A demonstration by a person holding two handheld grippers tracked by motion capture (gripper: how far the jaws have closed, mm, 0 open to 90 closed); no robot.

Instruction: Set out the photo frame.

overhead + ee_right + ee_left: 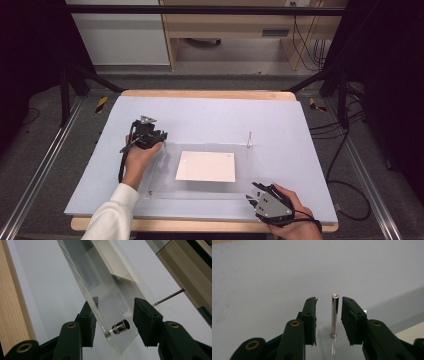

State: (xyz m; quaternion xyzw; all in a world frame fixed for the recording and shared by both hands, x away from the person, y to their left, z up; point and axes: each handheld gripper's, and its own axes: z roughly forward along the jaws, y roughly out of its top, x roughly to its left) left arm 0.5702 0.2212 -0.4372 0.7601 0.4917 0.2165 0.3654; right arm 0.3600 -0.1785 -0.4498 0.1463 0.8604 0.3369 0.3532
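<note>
A clear plastic sheet (200,192) lies on the table (210,115). The left gripper (329,315), jaws apart, straddles an upright metal pin (334,315). The right gripper (116,315), also apart, straddles a short peg (120,327). Closing off-centre could knock the pin loose.

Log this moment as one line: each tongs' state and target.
left tongs: open, astride upright metal pin | right tongs: open, around short metal post | both on clear acrylic plate
</note>
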